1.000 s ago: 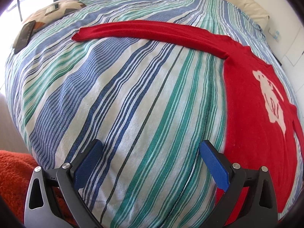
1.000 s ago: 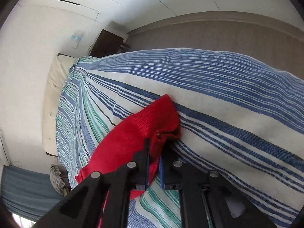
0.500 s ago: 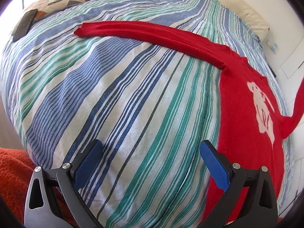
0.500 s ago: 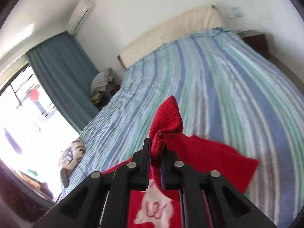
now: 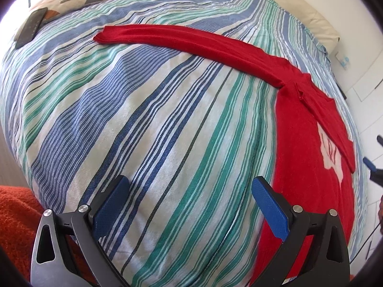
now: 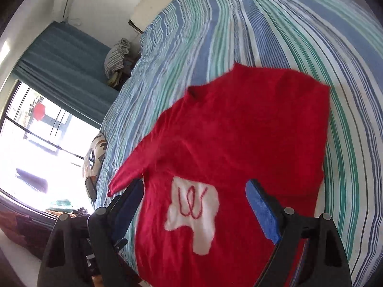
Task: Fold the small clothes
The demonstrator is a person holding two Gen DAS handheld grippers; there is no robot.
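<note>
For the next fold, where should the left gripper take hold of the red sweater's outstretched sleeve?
At the cuff end of the outstretched sleeve of the red sweater, probably coming in from beyond the cuff along the sleeve. It lies flat and straight on the striped bedspread, so that free end lifts easiest and can swing over the body.

Lower hem of the red sweater [image 6: 239, 143] cut off by the bottom edge in the right wrist view, its outline smeared by motion blur. Folded-over sleeve covering part of the white patch [image 5: 331, 157]. Right gripper [image 5: 373, 169] clipped at the frame's edge. Heap beside the curtain [image 6: 117, 59] too small to identify.
</note>
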